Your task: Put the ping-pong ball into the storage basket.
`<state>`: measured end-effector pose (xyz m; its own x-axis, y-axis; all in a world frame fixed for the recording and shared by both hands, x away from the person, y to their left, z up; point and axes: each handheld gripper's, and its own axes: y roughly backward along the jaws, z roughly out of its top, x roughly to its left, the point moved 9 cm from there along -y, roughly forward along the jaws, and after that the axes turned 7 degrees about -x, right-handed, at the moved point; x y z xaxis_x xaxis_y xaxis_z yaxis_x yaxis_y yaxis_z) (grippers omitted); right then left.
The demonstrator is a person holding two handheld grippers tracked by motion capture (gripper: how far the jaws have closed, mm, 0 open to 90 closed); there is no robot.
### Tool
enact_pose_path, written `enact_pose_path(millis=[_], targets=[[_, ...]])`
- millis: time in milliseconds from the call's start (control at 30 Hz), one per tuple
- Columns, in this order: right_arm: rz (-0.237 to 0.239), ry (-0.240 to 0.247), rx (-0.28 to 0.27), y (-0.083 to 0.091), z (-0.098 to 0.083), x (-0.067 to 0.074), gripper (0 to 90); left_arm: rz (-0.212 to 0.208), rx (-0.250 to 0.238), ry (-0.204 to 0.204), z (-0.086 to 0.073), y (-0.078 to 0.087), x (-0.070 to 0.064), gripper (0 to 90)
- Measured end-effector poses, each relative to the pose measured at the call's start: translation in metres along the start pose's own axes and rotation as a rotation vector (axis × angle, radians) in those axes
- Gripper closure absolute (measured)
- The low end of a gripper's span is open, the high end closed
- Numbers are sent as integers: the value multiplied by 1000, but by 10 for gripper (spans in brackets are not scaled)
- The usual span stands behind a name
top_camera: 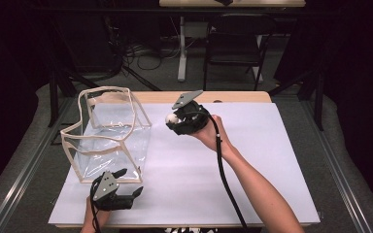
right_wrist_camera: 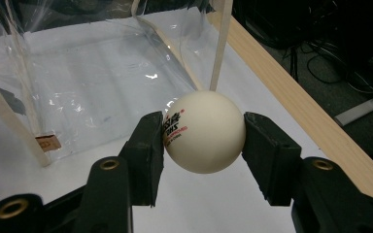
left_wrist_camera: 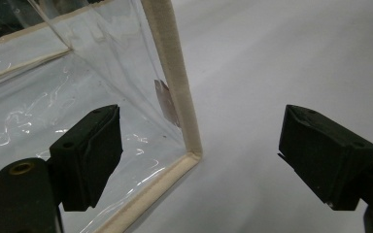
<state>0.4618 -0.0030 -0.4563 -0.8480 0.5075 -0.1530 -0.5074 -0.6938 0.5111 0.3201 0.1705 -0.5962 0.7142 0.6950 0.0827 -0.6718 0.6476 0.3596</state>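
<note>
A white table-tennis ball [right_wrist_camera: 205, 131] with red print sits between the two black pads of my right gripper [right_wrist_camera: 204, 145], which is shut on it. In the high view that ball [top_camera: 172, 118] and right gripper [top_camera: 177, 121] hang above the white table, just right of a clear plastic bag [top_camera: 108, 133] with cream trim. The bag stands open-topped on the table's left. My left gripper [top_camera: 128, 183] rests near the table's front edge with its jaws wide apart. In the left gripper view its jaws straddle the bag's near bottom corner [left_wrist_camera: 192, 150] without touching it.
The white sheet [top_camera: 252, 160] covers the wooden table, whose bare edge [top_camera: 233, 97] runs along the far side. A chair [top_camera: 233, 39] and a desk leg [top_camera: 181, 46] with cables stand beyond. The sheet's right half lies bare.
</note>
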Motion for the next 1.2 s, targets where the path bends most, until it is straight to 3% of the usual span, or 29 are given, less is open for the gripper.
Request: enact_pose_path(millis=[1200], targets=[[8,21,-7,-4,26,-3,507,-4,3,1,0,-2,-1,162]])
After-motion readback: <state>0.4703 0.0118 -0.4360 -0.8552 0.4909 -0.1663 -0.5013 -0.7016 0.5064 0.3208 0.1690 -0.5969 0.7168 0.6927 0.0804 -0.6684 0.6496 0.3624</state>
